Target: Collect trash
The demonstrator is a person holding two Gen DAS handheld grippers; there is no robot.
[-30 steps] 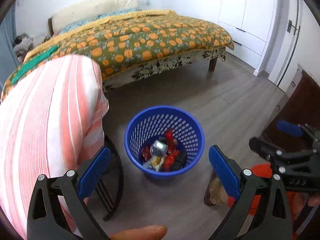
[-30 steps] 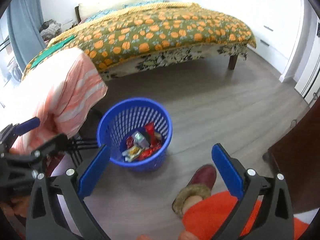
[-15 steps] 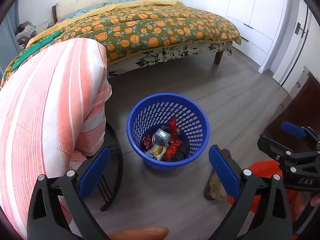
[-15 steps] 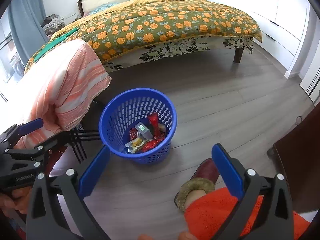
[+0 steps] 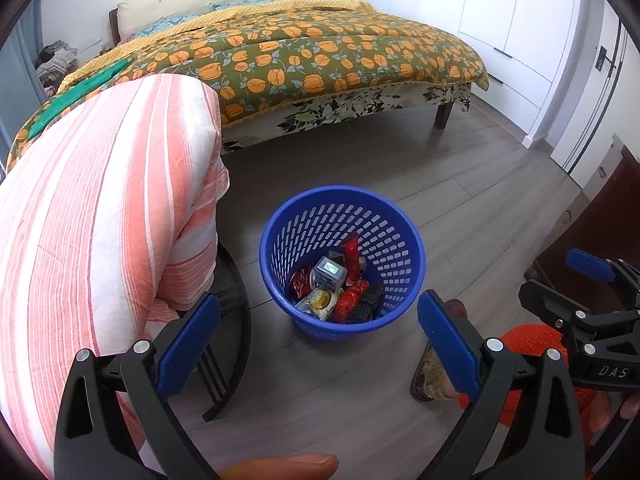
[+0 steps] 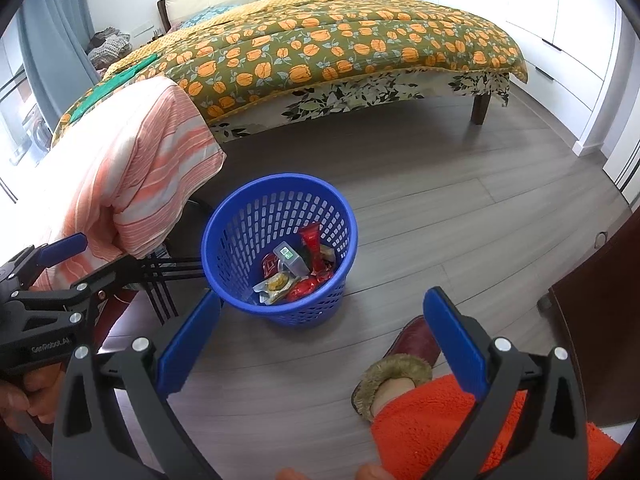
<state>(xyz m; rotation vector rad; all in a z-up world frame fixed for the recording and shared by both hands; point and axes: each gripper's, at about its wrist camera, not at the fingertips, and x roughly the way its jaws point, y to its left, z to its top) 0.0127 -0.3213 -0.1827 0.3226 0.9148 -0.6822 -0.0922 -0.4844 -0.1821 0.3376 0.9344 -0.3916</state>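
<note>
On the grey wood floor (image 5: 460, 184) between the bed (image 5: 320, 52) and the person's slippered foot (image 6: 404, 352) stands a blue plastic basket (image 5: 400, 240) with slotted walls. Trash lies in its bottom: red wrappers (image 5: 352, 252), a yellow packet (image 5: 320, 302), a small grey box with a green label (image 5: 330, 272) and something black (image 5: 366, 304); the print on these is too small to read.

Both grippers hang above the floor on the near side of the basket, touching nothing. In the left wrist view the left gripper (image 5: 320, 344) has its blue pads spread wide and nothing between them. The right gripper (image 6: 320, 336) in its own view stands just as wide and just as empty. On the side of the right gripper, seen from the left camera, white letters read "DAS" (image 5: 612, 372); on the left one, seen from the right camera, "SenRobot.AI" (image 6: 50, 345), as far as it can be made out.

An orange-and-white striped cloth (image 5: 100, 220) drapes over a black metal frame (image 5: 236, 320) just left of the basket. An orange fleece trouser leg (image 6: 440, 424) shows at lower right.
</note>
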